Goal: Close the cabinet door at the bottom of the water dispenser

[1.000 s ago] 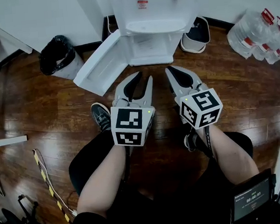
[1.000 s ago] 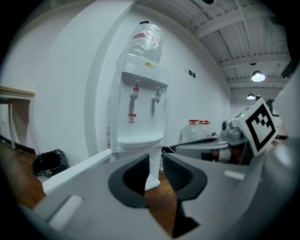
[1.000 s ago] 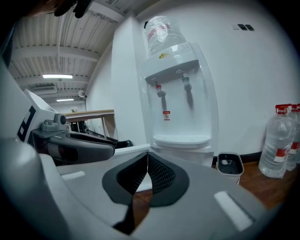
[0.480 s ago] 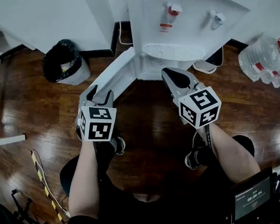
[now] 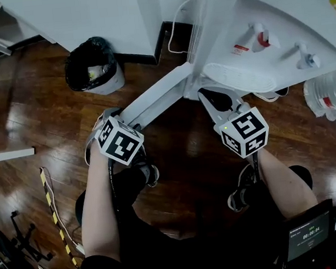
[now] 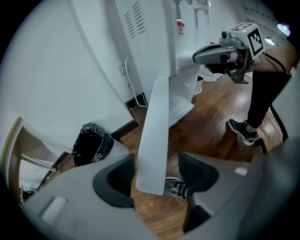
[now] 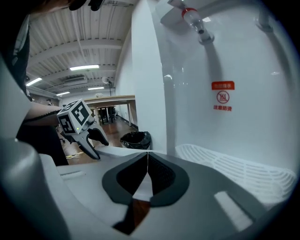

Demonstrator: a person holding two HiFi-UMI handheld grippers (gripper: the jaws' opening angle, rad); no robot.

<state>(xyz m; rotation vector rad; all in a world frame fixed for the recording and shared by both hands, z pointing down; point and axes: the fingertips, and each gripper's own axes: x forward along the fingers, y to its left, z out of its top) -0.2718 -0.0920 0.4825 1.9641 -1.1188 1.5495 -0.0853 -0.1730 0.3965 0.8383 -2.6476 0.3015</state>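
At the lower centre of the left gripper view, the left gripper [image 6: 151, 177] straddled the free edge of the cabinet door [image 6: 157, 122]. Its jaws were opening, with the pads clear of the panel on both sides, a placement that probably suited pushing rather than gripping. In the head view the door stood swung out from the base of the water dispenser [image 5: 264, 27]. The right gripper [image 7: 147, 178] was clenched on nothing, apparently idle beside the drip tray [image 7: 234, 168].

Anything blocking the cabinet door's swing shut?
Nothing visible in its path. The cabinet door sits between the opening jaws of the left claw; the shut right claw hovers near the drip tray, seemingly above the door.
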